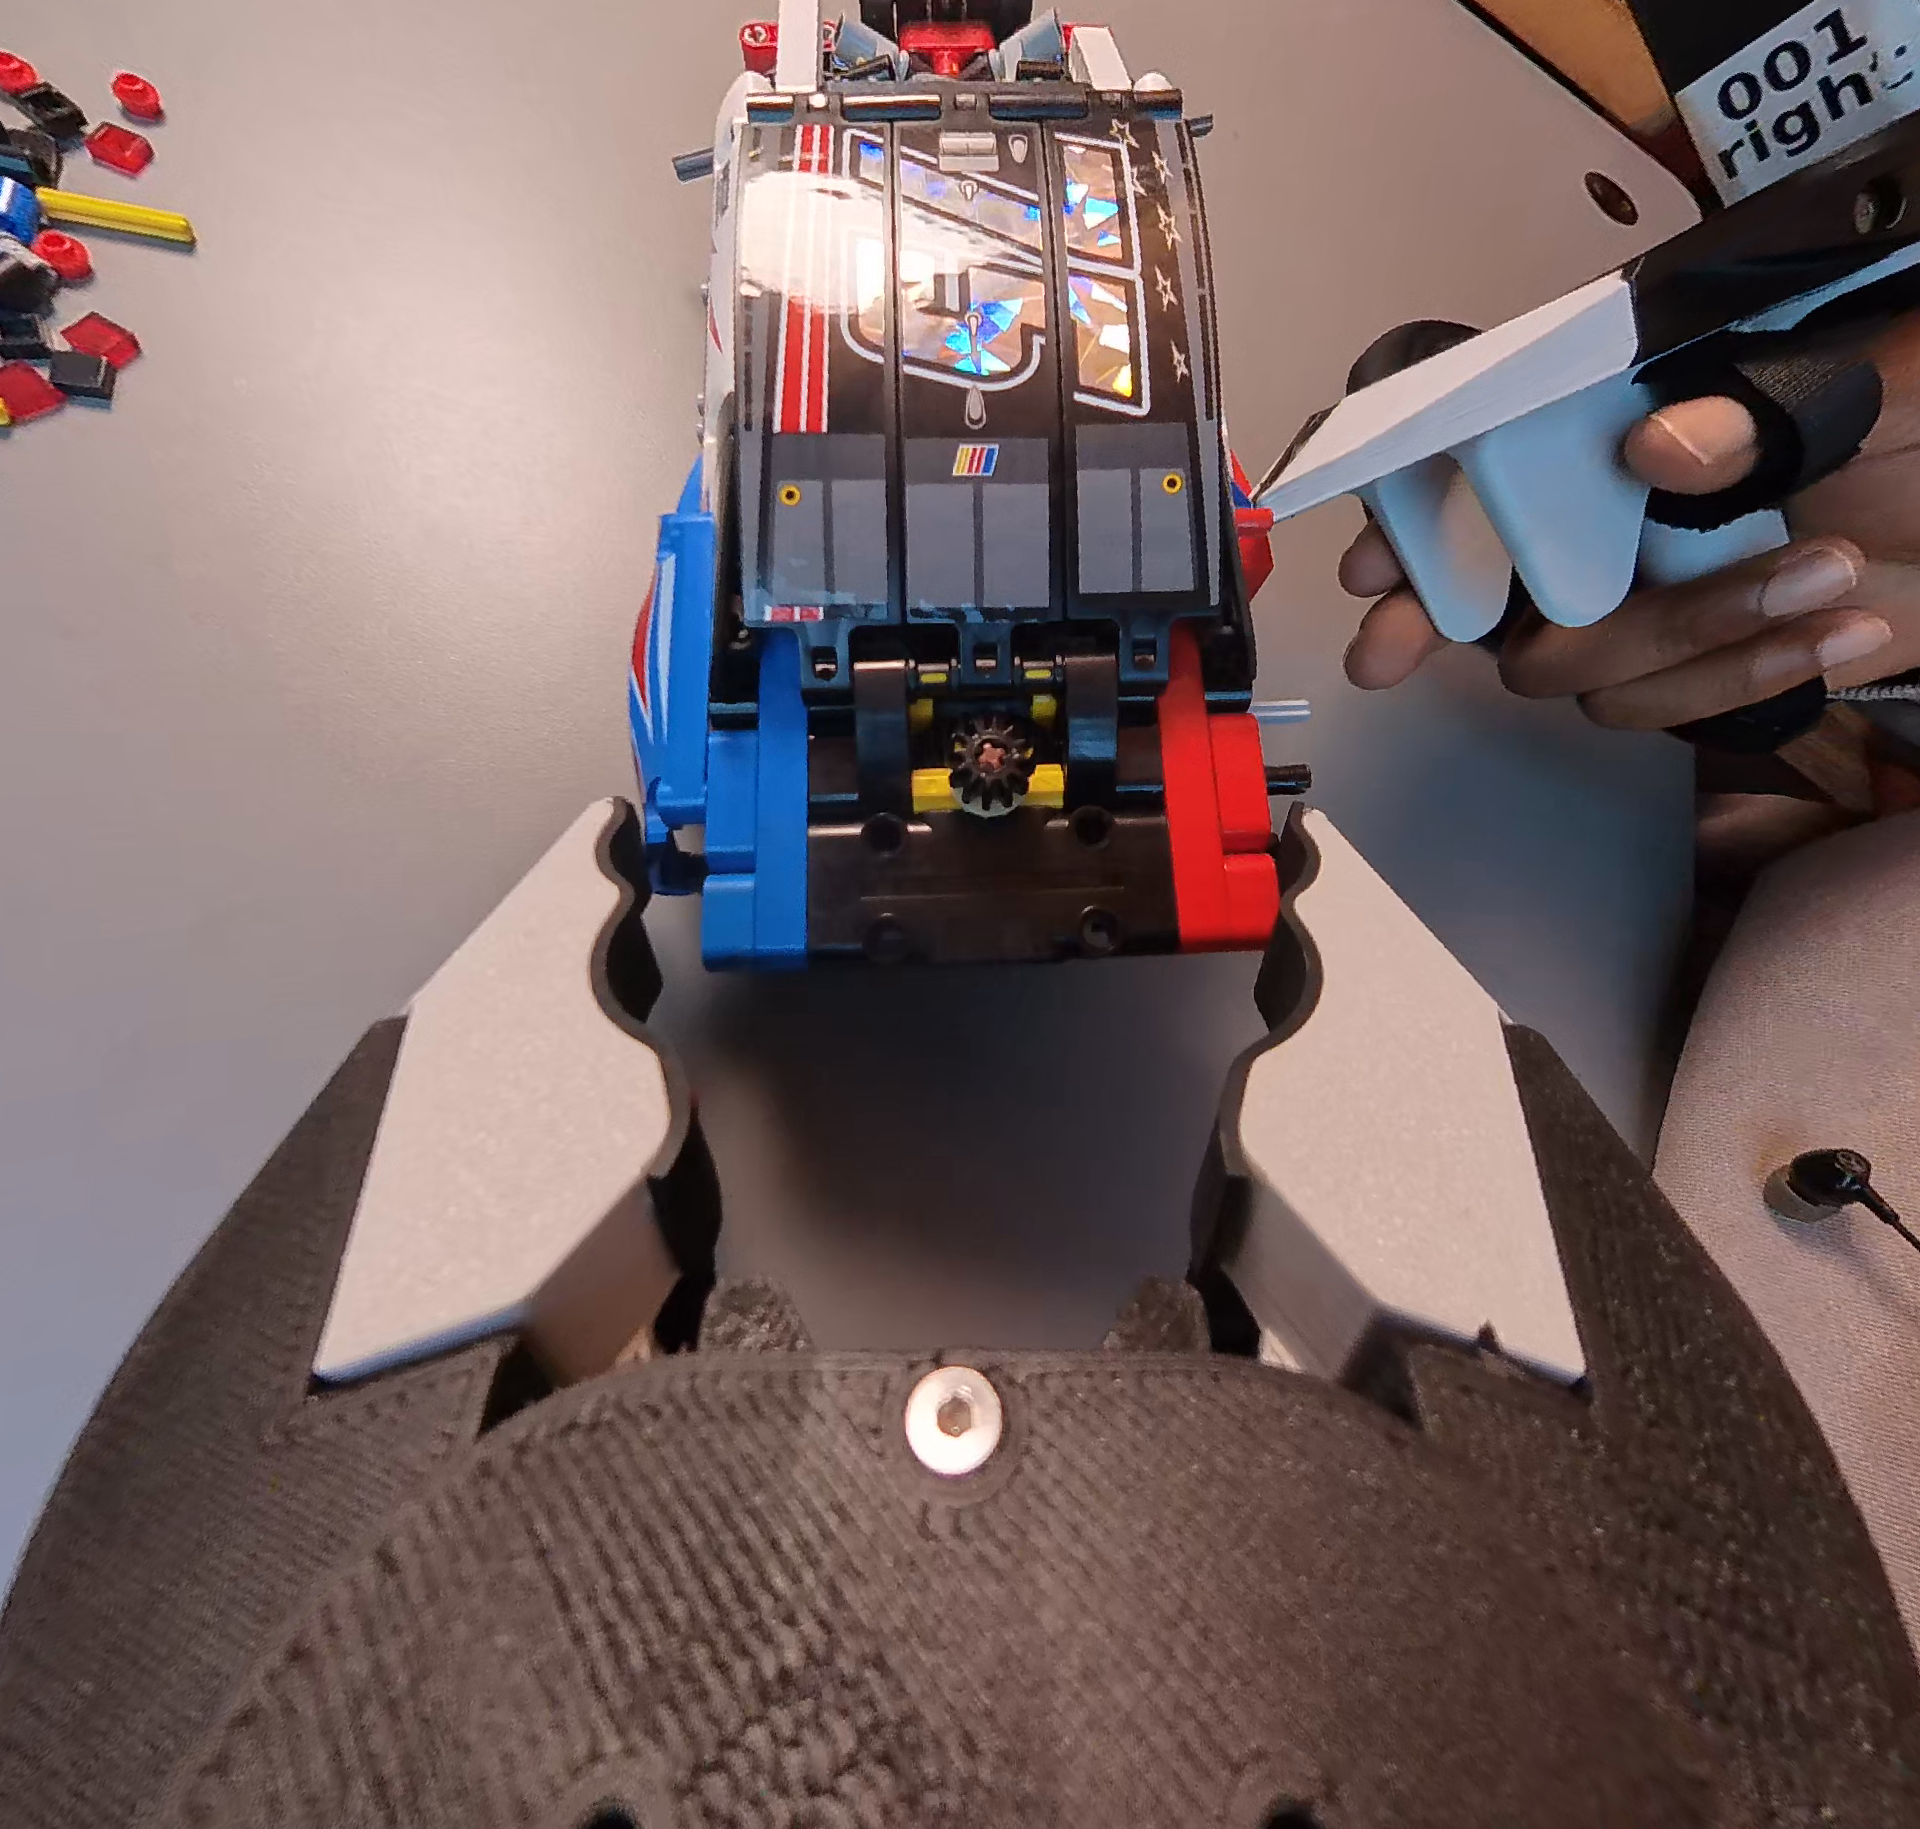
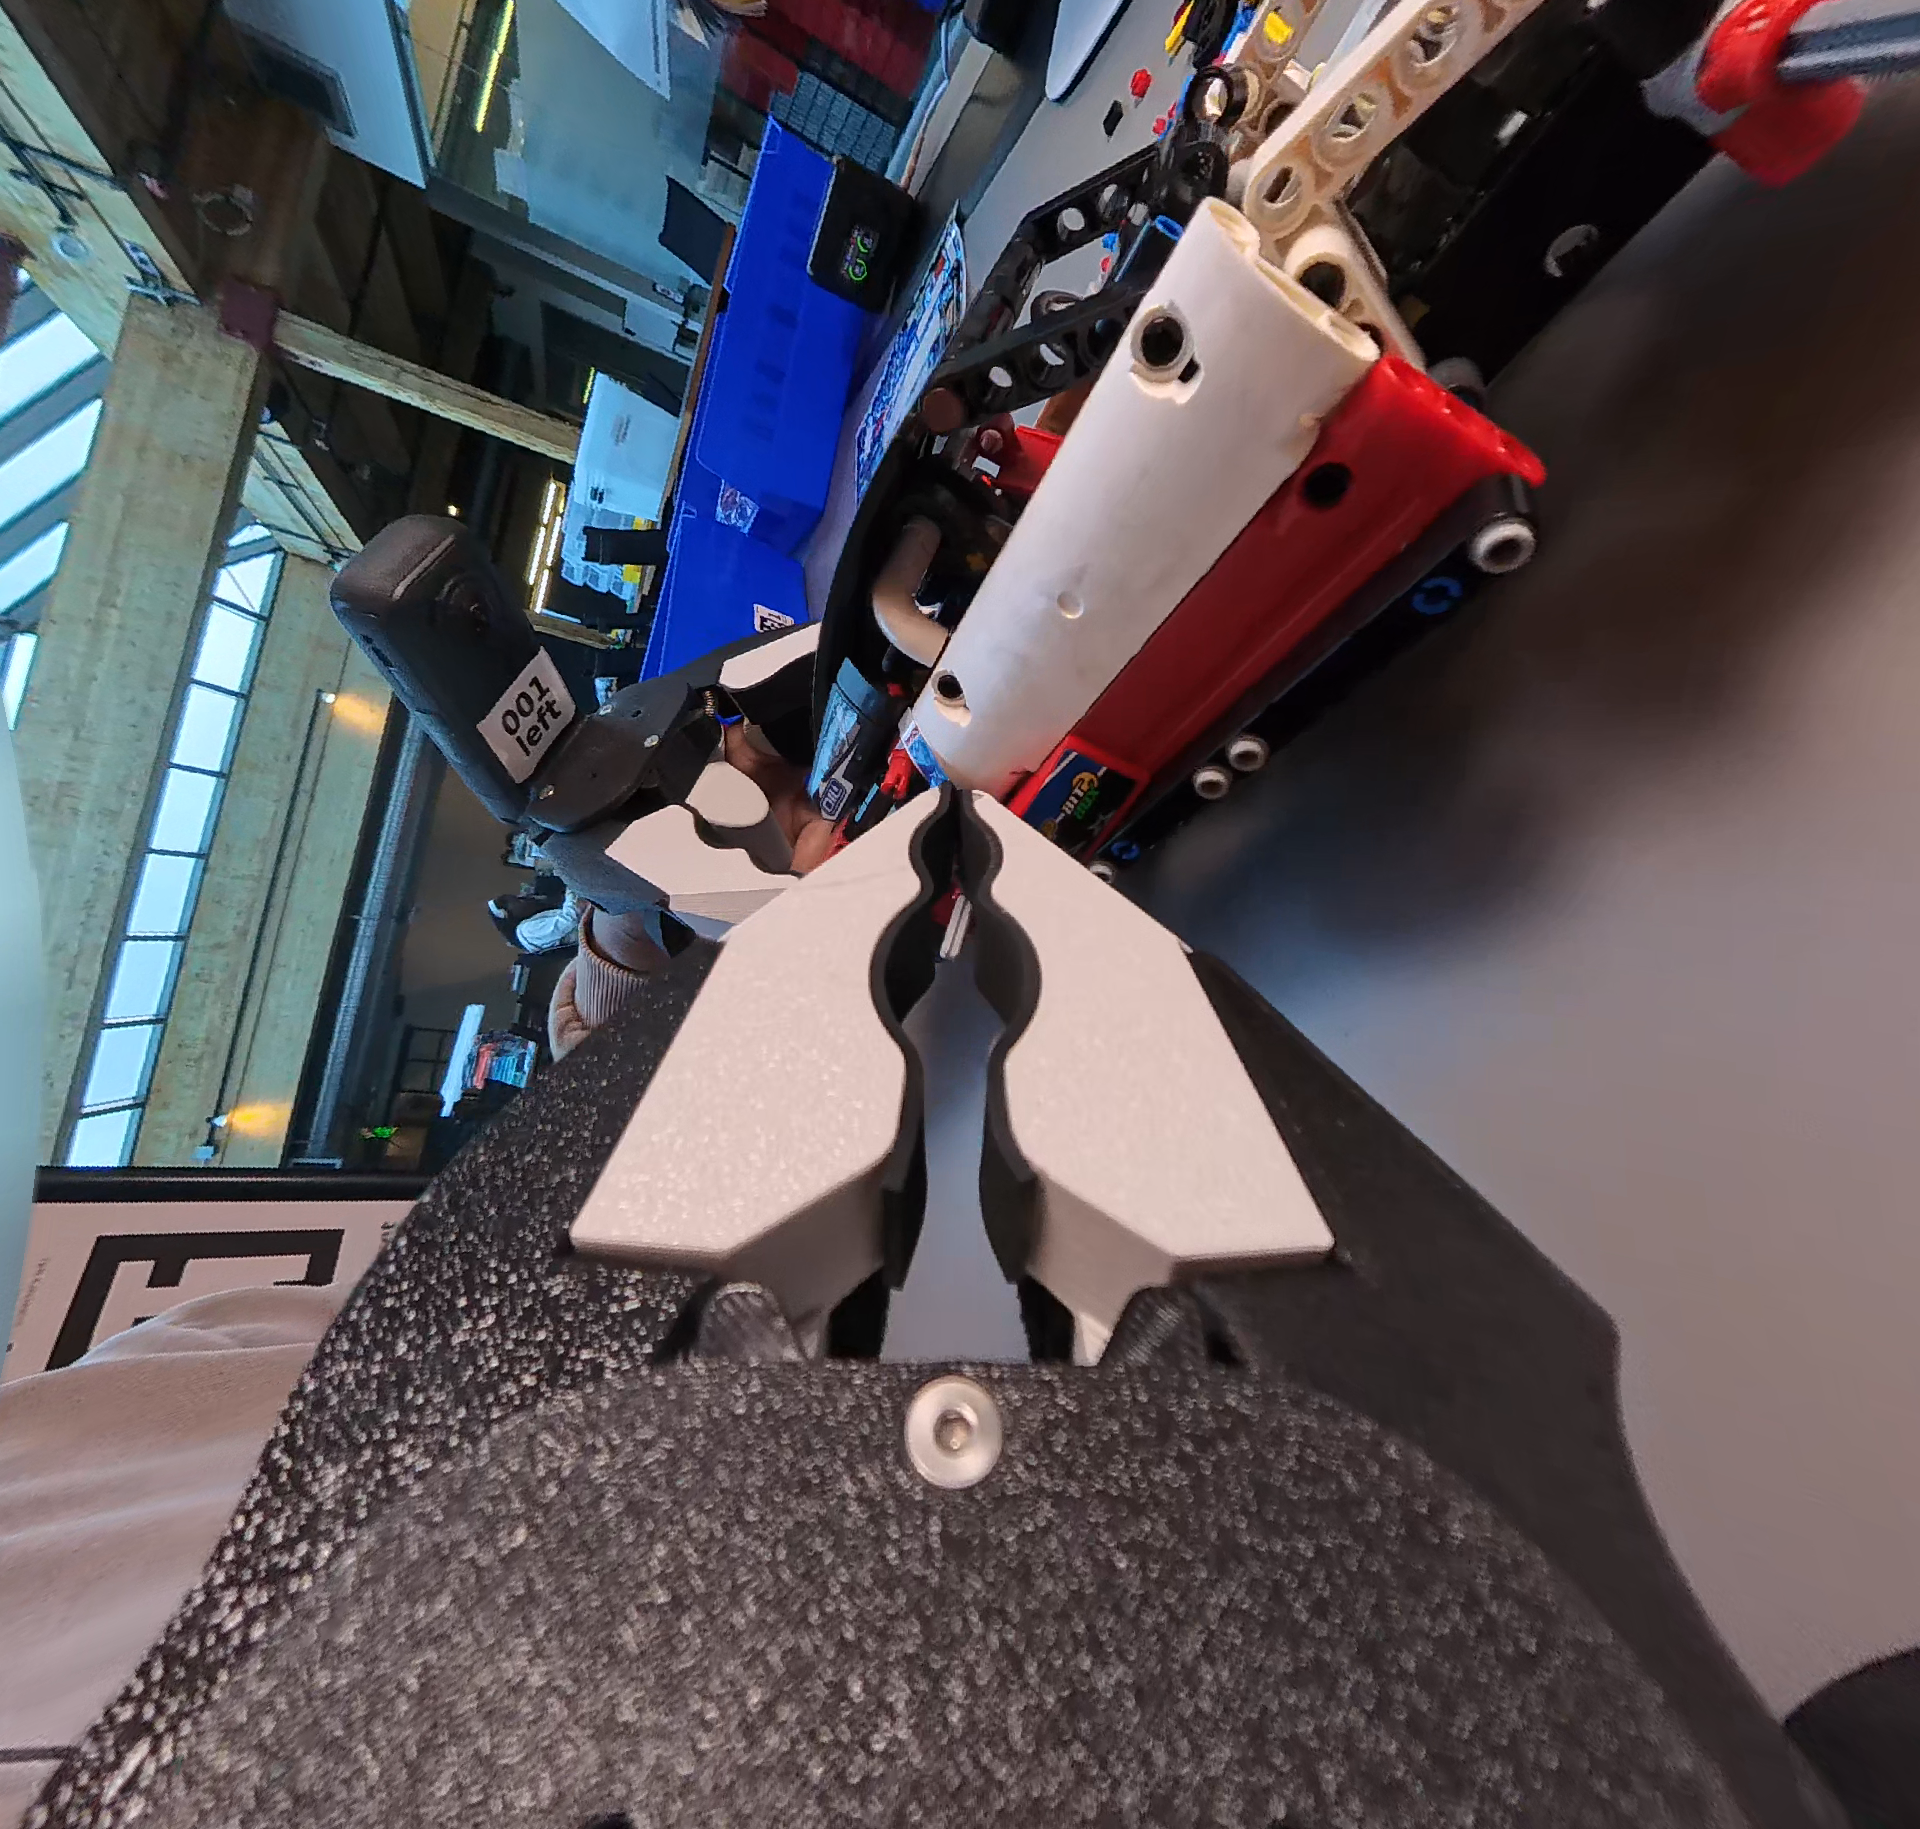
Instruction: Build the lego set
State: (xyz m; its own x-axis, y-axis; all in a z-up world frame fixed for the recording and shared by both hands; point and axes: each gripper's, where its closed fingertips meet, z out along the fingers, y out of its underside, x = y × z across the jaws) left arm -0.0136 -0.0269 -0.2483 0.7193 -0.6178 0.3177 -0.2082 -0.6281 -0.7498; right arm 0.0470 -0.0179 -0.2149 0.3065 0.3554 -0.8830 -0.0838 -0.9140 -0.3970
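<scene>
Grey tabletop (image 1: 364,636) is seen under a lego car (image 1: 977,449), which lies in the middle of the left wrist view with its black, sticker-covered roof facing up, a blue side panel on the left and a red one on the right. The left tongs (image 1: 961,875) are spread wide, released, with the near end of the car between their tips; whether the tips touch it cannot be told. The right tongs (image 2: 951,813) are clenched, the tips pressed together against the red and white right side of the car (image 2: 1174,574); a small red and white piece appears pinched between them, but what it is cannot be told. Loose lego pieces (image 1: 73,252), red, black and yellow, lie scattered at the far left, well apart from the car.
</scene>
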